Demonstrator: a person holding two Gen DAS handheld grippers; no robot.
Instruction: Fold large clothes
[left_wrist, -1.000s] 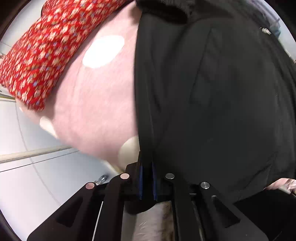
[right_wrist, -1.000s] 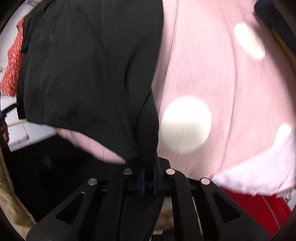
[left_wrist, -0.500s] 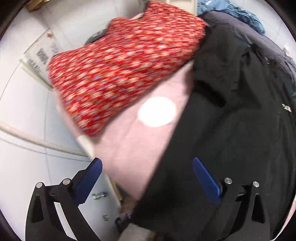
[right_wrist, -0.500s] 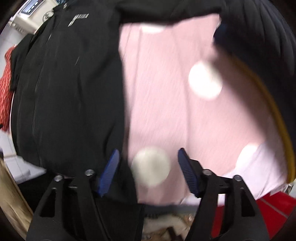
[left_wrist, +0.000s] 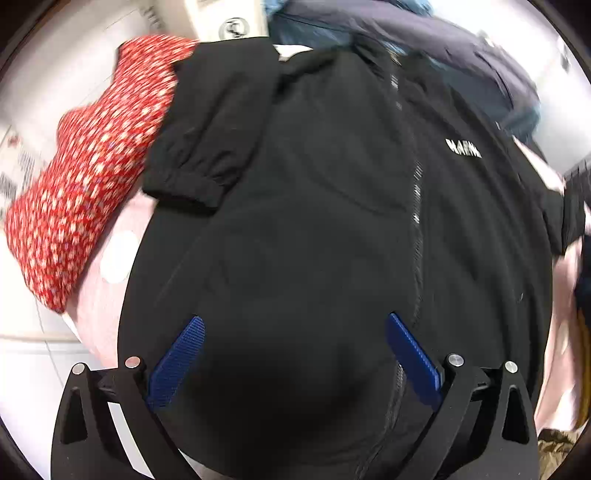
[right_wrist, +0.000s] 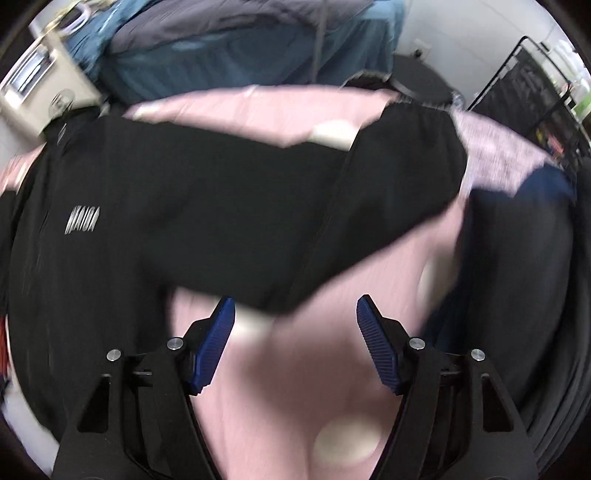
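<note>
Chest lettering on the black jacket (left_wrist: 332, 221) smeared, unreadable in both wrist views. Jacket hem cut off by the near edge, left view. Pink dotted sheet (right_wrist: 295, 387) mostly hidden under it. Red floral garment (left_wrist: 85, 184) blurred. Far rack (right_wrist: 535, 110) contents too small to tell.

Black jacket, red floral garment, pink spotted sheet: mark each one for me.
black jacket (left_wrist: 332, 206), left wrist view, chest panel left of the zip
red floral garment (left_wrist: 85, 177), left wrist view, middle of the fabric
pink spotted sheet (right_wrist: 295, 369), right wrist view, bare pink patch

Both grippers released black jacket (left_wrist: 314, 206) — jaws now apart.
</note>
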